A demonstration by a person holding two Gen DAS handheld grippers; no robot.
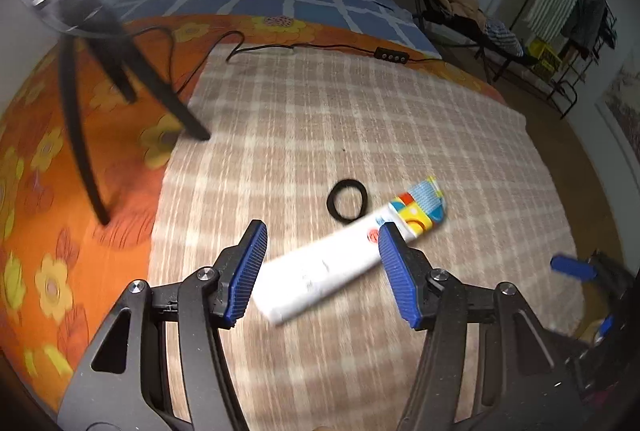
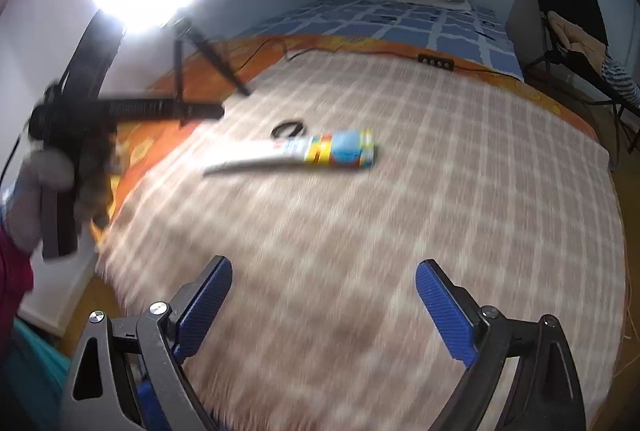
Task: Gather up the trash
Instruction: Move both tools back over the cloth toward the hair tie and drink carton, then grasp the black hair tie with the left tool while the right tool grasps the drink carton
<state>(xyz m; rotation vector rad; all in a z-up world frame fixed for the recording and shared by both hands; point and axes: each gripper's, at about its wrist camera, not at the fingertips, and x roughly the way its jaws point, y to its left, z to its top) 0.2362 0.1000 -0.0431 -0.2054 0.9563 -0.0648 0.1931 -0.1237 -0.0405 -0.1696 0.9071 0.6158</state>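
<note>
The left gripper (image 1: 322, 263) points steeply downward with its jaws apart; the two blue ribbed pads (image 1: 248, 271) stand clearly separated and nothing is pressed between them; black linkage arms run back from each pad toward the camera. The right gripper (image 2: 324, 307) is tilted downward in a similar way; its jaws also stand wide apart, and its blue pads (image 2: 444, 315) hold nothing. In the right wrist view a hand in a light grey glove (image 2: 38, 187) grips the dark handle of the left gripper; beside it a dark red sleeve (image 2: 12, 263) shows at the edge.
</note>
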